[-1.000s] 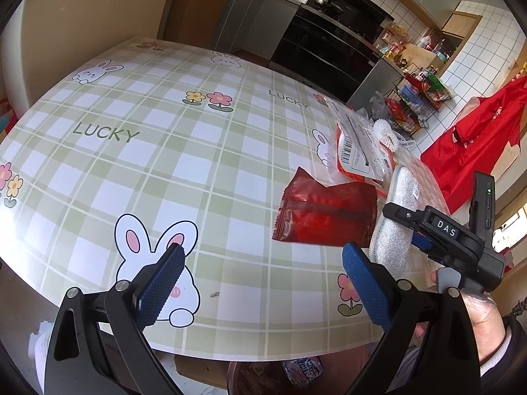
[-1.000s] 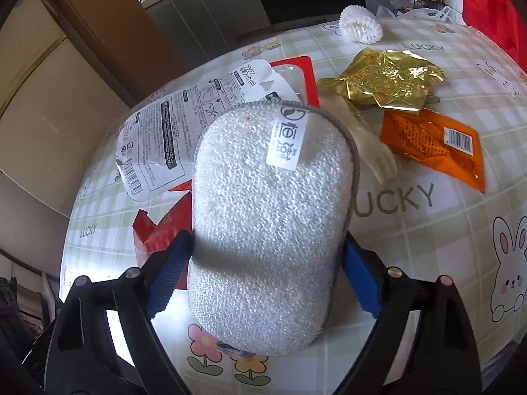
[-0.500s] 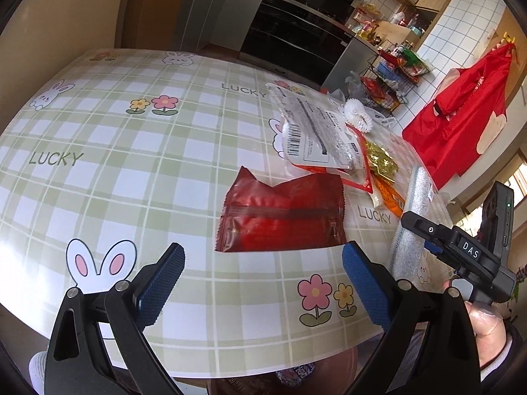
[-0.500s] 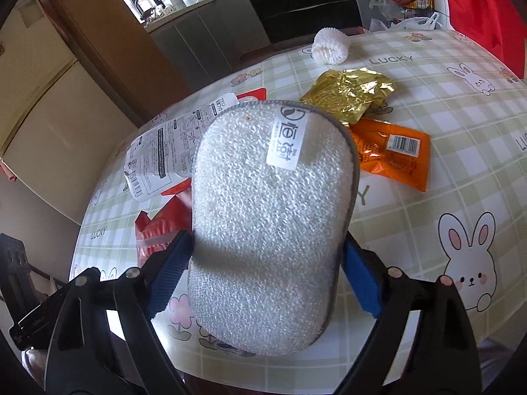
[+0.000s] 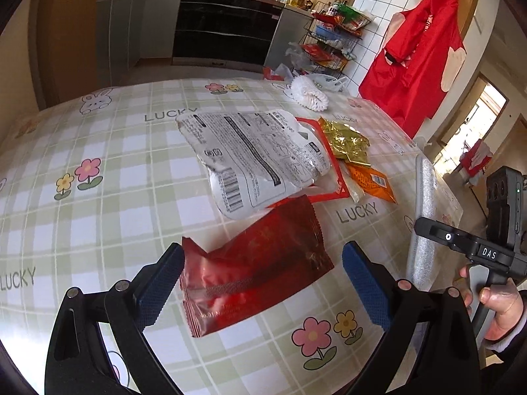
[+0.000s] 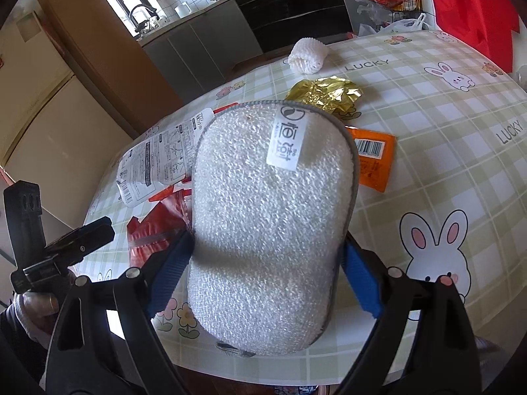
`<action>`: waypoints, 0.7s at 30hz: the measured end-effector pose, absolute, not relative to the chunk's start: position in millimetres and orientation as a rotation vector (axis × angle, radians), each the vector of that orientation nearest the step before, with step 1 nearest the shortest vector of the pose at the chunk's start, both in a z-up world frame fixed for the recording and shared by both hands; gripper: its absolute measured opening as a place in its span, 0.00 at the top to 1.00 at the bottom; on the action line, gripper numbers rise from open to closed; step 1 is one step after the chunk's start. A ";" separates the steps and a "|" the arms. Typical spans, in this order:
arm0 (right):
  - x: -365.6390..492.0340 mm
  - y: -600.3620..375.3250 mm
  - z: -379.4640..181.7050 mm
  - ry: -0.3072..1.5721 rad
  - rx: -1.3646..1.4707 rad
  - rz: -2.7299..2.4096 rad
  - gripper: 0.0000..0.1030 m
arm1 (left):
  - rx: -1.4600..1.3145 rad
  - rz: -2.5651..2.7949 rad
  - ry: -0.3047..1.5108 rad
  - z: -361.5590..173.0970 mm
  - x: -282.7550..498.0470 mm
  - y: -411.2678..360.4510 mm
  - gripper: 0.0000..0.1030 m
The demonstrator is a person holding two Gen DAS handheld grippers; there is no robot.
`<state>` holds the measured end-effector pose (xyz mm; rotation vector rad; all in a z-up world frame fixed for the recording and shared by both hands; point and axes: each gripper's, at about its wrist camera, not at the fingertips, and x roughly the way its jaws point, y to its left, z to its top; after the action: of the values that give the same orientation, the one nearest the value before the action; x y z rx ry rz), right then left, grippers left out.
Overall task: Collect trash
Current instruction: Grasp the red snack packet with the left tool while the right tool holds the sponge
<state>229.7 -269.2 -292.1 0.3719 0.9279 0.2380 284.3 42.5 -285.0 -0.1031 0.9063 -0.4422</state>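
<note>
Wrappers lie on the checked tablecloth [image 5: 98,151]: a dark red foil bag [image 5: 250,270], a white printed pouch [image 5: 253,158] over a red packet, a gold foil wrapper [image 5: 346,141], an orange packet [image 5: 372,181] and a white foam net [image 5: 309,93]. My left gripper [image 5: 263,279] is open, its fingers on either side of the red bag just above the table. My right gripper [image 6: 263,263] is shut on a white scrubbing sponge [image 6: 273,210], held above the table's near edge; it also shows edge-on in the left wrist view [image 5: 425,217].
Beyond the table stand kitchen cabinets and a black oven [image 5: 224,26], a wire rack of goods [image 5: 332,39] and a red apron on the wall [image 5: 418,52]. The table's front edge runs just below both grippers.
My left gripper has swung right and moved forward to straddle the red bag. My right gripper has drawn back and right with the sponge, showing more of the table.
</note>
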 end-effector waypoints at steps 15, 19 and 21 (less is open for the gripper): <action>226.7 -276.5 -293.0 0.925 0.394 0.218 0.16 | 0.207 -0.680 1.025 -326.7 297.0 -0.5 0.09; 225.9 -273.6 -293.1 0.932 0.393 0.223 0.16 | 0.223 -0.652 1.041 -332.8 298.3 2.4 0.09; 226.2 -273.1 -291.6 0.930 0.389 0.227 0.16 | 0.227 -0.639 1.058 -335.2 299.7 5.2 0.09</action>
<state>226.2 -273.1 -291.6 0.3886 0.9302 0.2270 299.7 5.2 -335.2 0.2273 1.0584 -0.6394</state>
